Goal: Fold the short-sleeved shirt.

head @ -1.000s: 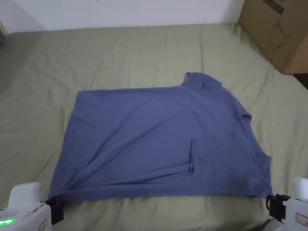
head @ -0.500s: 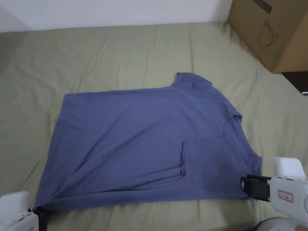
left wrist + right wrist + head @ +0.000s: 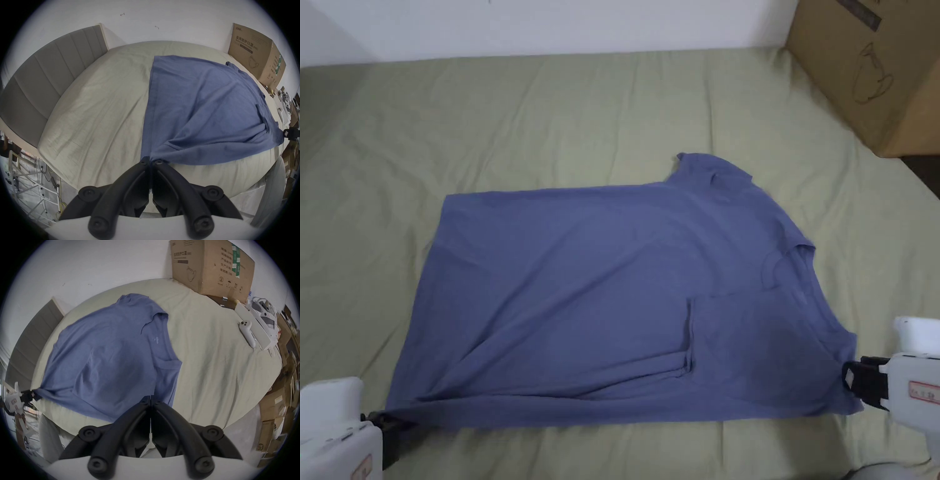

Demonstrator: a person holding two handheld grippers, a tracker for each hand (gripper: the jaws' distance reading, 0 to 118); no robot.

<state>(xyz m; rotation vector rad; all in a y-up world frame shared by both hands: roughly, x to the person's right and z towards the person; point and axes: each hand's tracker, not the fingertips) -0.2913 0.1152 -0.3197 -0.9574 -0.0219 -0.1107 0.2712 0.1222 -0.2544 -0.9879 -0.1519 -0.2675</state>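
Since 0.5 s ago right gripper point(image 3: 850, 382) backs off toward shirt's corner; both stay clenched on blue short-sleeved cotton shirt point(image 3: 600, 294), flat on olive bedsheet point(image 3: 562, 112). Left gripper point(image 3: 380, 425) pinches hem corner. Soft, light, floppy fabric; grip corners.

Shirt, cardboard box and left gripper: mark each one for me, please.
shirt point(image 3: 581, 281), head view, middle of the blue body panel.
cardboard box point(image 3: 881, 69), head view, its front face.
left gripper point(image 3: 150, 160), left gripper view, between the shut jaw tips at the shirt's corner.
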